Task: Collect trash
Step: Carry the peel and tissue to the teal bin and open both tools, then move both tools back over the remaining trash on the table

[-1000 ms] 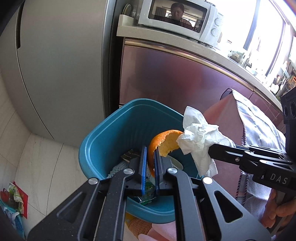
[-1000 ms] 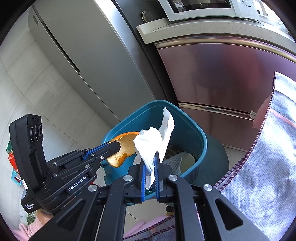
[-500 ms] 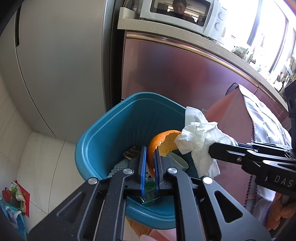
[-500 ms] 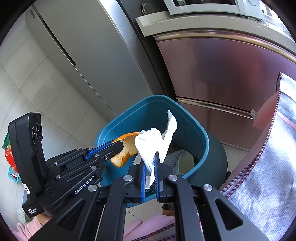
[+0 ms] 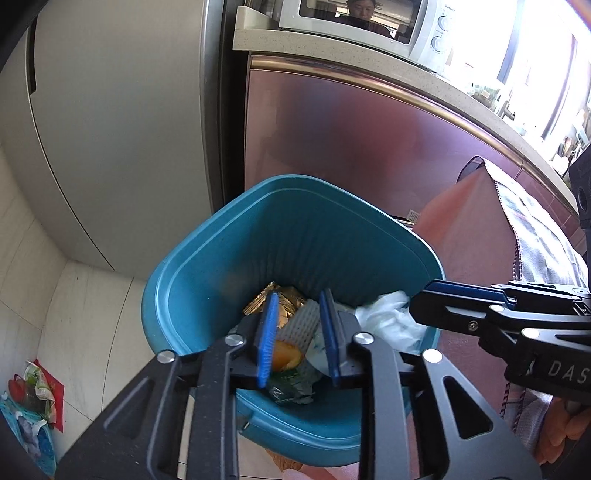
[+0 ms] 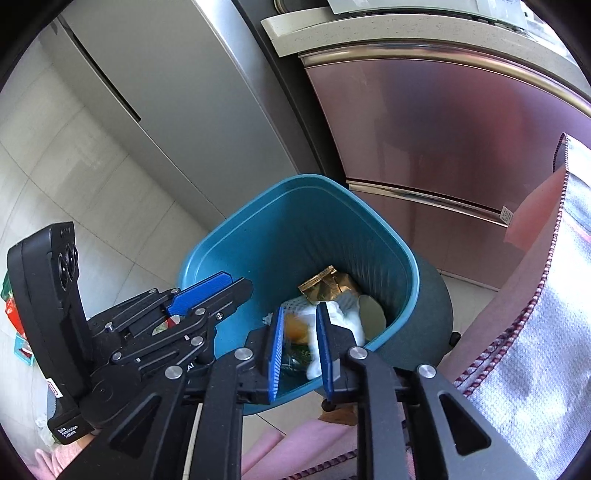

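Observation:
Both grippers hang over the teal trash bin [image 5: 166, 280] [image 6: 406, 258]. My left gripper [image 5: 298, 297] [image 6: 236, 284] is opening, with nothing pressed between its blue pads. The orange peel [image 5: 284, 360] [image 6: 295, 328] has dropped from it and lies low in the bin. My right gripper [image 6: 300, 310] [image 5: 421, 301] is opening too. Its white tissue [image 6: 347, 317] [image 5: 391, 317] is loose and blurred inside the bin's right side. A gold wrapper [image 5: 280, 302] [image 6: 328, 284] and a white foam net [image 5: 303, 325] lie among the trash.
A grey fridge [image 5: 110, 110] stands behind the bin on the left, a pink-brown cabinet [image 5: 351, 129] with a microwave [image 5: 369, 26] behind it. A cloth-draped edge [image 6: 535, 314] rises close on the right. Scraps of litter [image 5: 29, 391] lie on the tiled floor at far left.
Both grippers have opened. The orange peel left the left gripper and the tissue left the right one; both now sit down inside the bin.

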`<state>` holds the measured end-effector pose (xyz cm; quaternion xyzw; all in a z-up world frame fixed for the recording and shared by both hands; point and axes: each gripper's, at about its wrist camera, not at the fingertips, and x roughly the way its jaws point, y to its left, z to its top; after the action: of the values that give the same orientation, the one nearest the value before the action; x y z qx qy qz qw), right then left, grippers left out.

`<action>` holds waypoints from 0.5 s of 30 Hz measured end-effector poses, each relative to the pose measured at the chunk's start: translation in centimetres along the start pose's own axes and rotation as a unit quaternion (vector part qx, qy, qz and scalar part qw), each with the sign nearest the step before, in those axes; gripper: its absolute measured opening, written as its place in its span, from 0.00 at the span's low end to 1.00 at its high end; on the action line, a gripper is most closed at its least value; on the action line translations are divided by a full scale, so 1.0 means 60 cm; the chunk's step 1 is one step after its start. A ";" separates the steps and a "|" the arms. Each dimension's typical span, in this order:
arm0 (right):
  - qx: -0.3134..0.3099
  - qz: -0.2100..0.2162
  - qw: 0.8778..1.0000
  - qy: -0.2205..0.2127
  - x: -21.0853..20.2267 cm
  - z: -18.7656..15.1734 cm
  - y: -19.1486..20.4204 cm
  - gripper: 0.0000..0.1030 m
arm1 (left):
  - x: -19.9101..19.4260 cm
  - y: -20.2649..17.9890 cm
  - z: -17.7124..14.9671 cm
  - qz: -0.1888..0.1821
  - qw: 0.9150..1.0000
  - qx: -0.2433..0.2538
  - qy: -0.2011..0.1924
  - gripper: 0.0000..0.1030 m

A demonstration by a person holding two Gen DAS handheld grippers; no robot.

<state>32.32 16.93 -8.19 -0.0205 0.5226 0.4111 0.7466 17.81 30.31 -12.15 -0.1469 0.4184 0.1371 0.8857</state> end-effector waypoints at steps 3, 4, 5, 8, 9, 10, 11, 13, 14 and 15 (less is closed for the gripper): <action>0.005 0.006 1.000 -0.009 -0.008 -0.004 -0.006 0.17 | -0.006 0.000 -0.001 0.000 1.000 -0.001 -0.004 0.28; 0.004 0.007 1.000 -0.011 -0.011 -0.007 -0.007 0.17 | -0.010 0.000 -0.001 0.000 1.000 -0.002 -0.007 0.30; 0.004 0.008 1.000 -0.014 -0.014 -0.009 -0.007 0.17 | -0.015 0.001 -0.003 0.001 1.000 -0.003 -0.010 0.34; 0.004 0.013 1.000 -0.024 -0.027 -0.018 -0.010 0.19 | -0.037 -0.005 -0.004 0.001 1.000 0.002 -0.027 0.41; 0.004 0.013 0.999 -0.029 -0.033 -0.023 -0.011 0.19 | -0.045 -0.007 -0.005 0.002 0.999 0.004 -0.033 0.45; 0.003 0.015 0.999 -0.034 -0.039 -0.026 -0.010 0.21 | -0.053 -0.010 -0.006 0.003 0.999 0.006 -0.040 0.46; 0.003 0.017 0.999 -0.038 -0.045 -0.031 -0.011 0.22 | -0.063 -0.012 -0.007 0.003 0.999 0.009 -0.047 0.47; 0.000 0.020 0.999 -0.049 -0.060 -0.042 -0.011 0.24 | -0.082 -0.017 -0.010 0.003 0.998 0.012 -0.059 0.55; -0.002 0.020 0.998 -0.053 -0.067 -0.047 -0.011 0.24 | -0.092 -0.020 -0.012 0.004 0.998 0.014 -0.067 0.59; -0.003 0.022 0.998 -0.058 -0.076 -0.054 -0.012 0.25 | -0.101 -0.023 -0.014 0.005 0.997 0.017 -0.074 0.61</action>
<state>29.76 12.27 -6.30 0.0126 0.4774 0.4300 0.7662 14.03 27.98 -7.69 -0.1190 0.3546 0.1450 0.9160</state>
